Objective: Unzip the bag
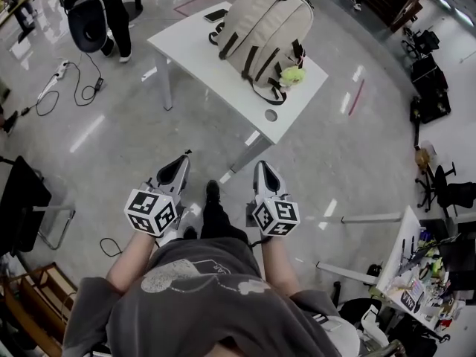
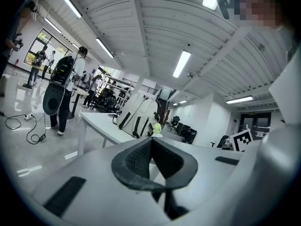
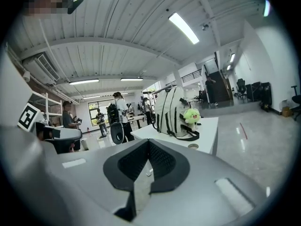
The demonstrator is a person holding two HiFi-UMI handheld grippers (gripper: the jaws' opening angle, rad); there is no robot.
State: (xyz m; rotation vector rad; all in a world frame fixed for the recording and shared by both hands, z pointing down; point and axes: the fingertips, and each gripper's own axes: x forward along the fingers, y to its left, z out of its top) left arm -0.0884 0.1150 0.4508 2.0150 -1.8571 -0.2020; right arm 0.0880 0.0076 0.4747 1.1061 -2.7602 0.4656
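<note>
The bag (image 1: 264, 32) stands upright on the far table (image 1: 192, 56), apparently zipped; the left hand-held gripper (image 1: 181, 162) and right hand-held gripper (image 1: 262, 167) hang near the body, both clenched on nothing, well apart from it; the approach seems not yet begun.

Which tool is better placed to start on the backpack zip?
Right, marginally. The right tool lines up with the beige fabric backpack on the white table; the left tool is offset. Both are shut and far from it.
</note>
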